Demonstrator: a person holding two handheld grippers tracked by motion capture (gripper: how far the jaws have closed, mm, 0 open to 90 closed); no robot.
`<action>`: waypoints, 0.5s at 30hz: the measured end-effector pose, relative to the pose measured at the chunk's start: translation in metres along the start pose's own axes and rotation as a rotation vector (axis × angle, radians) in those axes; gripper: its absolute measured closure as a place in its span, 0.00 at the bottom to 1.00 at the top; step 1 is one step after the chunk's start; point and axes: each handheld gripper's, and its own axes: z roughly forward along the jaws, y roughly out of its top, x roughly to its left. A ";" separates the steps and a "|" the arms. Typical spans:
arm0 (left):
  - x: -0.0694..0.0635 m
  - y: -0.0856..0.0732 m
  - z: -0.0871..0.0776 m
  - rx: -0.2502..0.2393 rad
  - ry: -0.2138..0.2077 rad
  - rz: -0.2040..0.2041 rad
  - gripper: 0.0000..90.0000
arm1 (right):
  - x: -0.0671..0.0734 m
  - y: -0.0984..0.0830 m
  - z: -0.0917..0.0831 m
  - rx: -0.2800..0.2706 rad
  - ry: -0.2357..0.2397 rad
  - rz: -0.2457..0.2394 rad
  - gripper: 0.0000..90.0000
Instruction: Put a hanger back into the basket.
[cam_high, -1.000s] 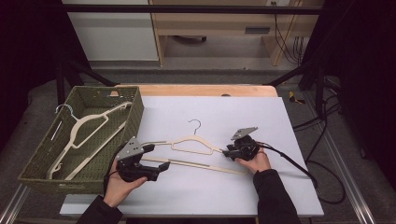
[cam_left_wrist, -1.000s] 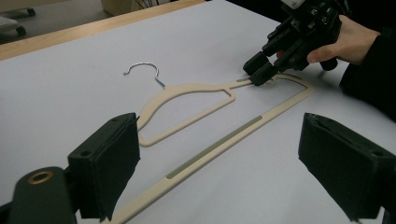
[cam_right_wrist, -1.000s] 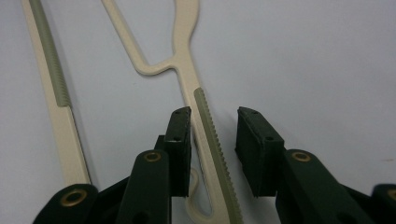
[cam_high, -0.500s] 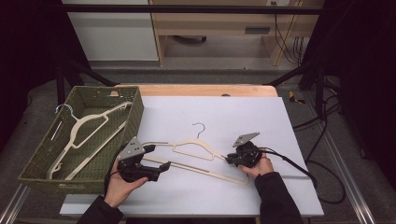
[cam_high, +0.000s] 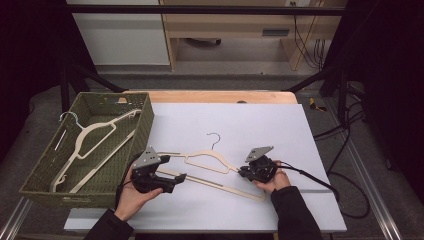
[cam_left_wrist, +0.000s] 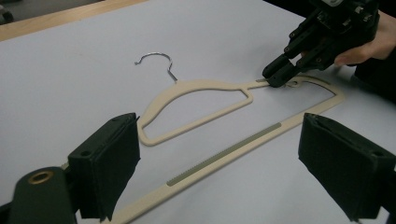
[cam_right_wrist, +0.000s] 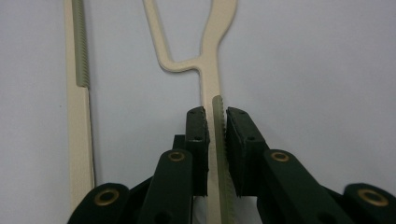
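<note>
A cream hanger (cam_high: 210, 160) with a metal hook lies flat on the white table (cam_high: 240, 125). My right gripper (cam_high: 244, 172) is shut on the hanger's right shoulder arm (cam_right_wrist: 217, 28). Its jaws have just been closing, and the ridged strip now sits pinched between the pads. The left gripper view shows that same gripper (cam_left_wrist: 280, 74) biting the hanger (cam_left_wrist: 201, 86) near its right end. My left gripper (cam_high: 175, 181) rests at the hanger's left end, open, jaws wide apart (cam_left_wrist: 219, 140), with the bottom bar running beneath and between them.
A green woven basket (cam_high: 145, 125) stands at the table's left edge and holds another cream hanger (cam_high: 90, 137). A wooden strip (cam_high: 215, 96) borders the table's far side. Cables trail off the right edge.
The right gripper's jaws have closed onto the hanger's arm. The hanger's right end has swung a little toward the front edge with it. The left gripper has stayed put.
</note>
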 end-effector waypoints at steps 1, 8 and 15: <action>0.001 0.002 0.002 0.005 -0.001 0.000 0.14 | -0.001 0.000 -0.001 0.005 0.003 0.005 0.89; 0.012 0.015 0.030 0.039 0.003 -0.021 0.15 | -0.003 0.001 -0.002 0.012 0.023 0.008 0.89; 0.024 0.022 0.065 0.095 0.032 -0.037 0.16 | -0.003 0.005 -0.020 -0.032 0.026 -0.026 0.89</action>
